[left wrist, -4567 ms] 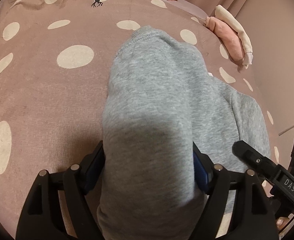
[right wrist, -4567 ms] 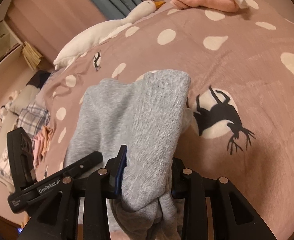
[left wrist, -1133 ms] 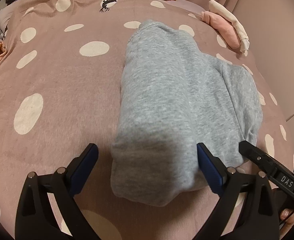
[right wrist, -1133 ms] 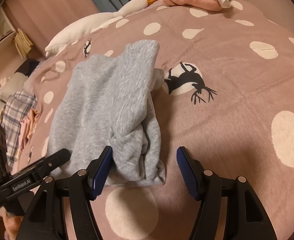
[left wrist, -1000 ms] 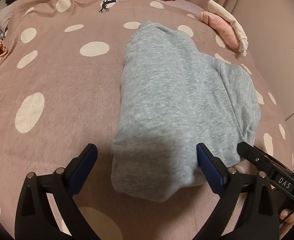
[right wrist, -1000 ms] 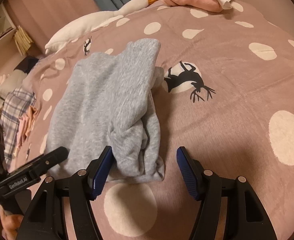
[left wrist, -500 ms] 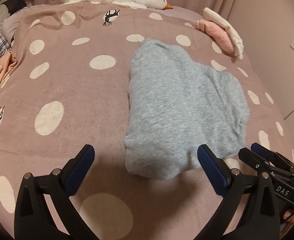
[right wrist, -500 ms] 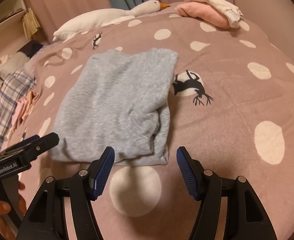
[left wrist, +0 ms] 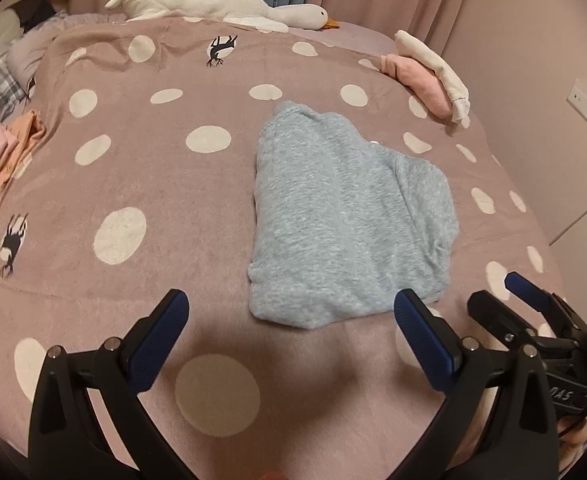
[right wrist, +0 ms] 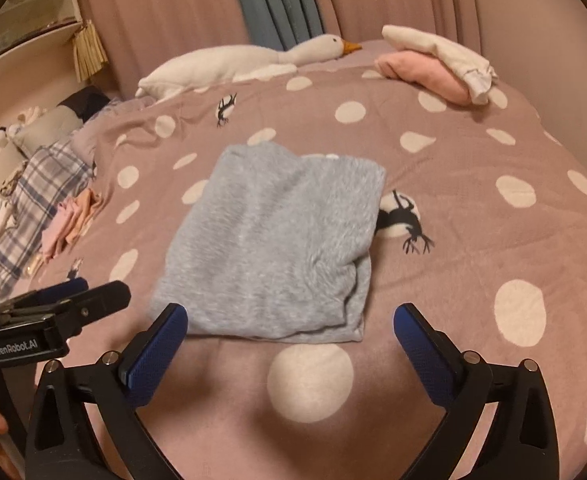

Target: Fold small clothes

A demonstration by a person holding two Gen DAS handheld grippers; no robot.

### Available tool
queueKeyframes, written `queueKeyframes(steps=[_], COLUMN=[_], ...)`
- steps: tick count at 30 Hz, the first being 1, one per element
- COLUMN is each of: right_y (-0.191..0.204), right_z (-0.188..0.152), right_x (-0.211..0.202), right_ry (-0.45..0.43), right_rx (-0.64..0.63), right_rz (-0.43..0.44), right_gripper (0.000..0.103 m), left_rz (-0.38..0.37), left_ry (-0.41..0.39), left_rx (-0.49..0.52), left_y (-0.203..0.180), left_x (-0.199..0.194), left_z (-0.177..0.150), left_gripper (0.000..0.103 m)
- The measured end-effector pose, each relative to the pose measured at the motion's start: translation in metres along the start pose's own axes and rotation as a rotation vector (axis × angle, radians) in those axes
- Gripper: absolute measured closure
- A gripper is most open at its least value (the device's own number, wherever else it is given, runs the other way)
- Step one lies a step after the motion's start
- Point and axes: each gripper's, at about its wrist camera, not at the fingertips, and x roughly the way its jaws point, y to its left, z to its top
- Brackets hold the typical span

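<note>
A grey fleece garment (left wrist: 345,216) (right wrist: 277,248) lies folded flat on the pink dotted bedspread (left wrist: 133,160). My left gripper (left wrist: 291,312) hangs open above the bedspread just short of the garment's near edge, with nothing between its blue pads (left wrist: 421,336). My right gripper (right wrist: 291,322) is also back from the near edge; its jaws are opening wide and nothing is between them. Each gripper shows at the edge of the other's view, the right one (left wrist: 533,300) and the left one (right wrist: 61,300).
A folded pink and cream pile (left wrist: 429,76) (right wrist: 437,64) sits at the far right. A white goose plush (left wrist: 221,2) (right wrist: 245,62) lies along the far edge. Loose pink and orange clothes (left wrist: 1,152) and plaid fabric (right wrist: 41,192) lie at the left.
Both grippers let go of the grey garment, pulled back and rose. The garment now lies flat on the bed, and the right jaws stand wider than before.
</note>
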Motion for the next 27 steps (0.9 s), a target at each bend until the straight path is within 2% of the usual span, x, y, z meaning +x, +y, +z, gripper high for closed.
queueKeyframes(steps=[4, 10, 16, 27], right_y=[0.006, 0.014, 0.017, 0.019], right_z=[0.001, 0.003, 0.005, 0.004], right_x=[-0.006, -0.016, -0.021, -0.026], right_ry=[-0.01, -0.028, -0.032, -0.038], right_rx=[-0.018, -0.03, -0.026, -0.03], right_rz=[-0.003, 0.001, 0.006, -0.002], right_gripper=[0.001, 0.001, 0.001, 0.001], left_rz=[-0.001, 0.039, 0.118, 0.117], left_ry=[0.004, 0.005, -0.009, -0.025], left_rx=[-0.016, -0.013, 0.025, 0.053], left_y=[0.001, 0.001, -0.004, -0.014], left_x=[-0.005, -0.012, -0.021, -0.029], left_z=[0.001, 0.002, 0.003, 0.004], left_gripper=[0.0, 0.0, 0.0, 0.0])
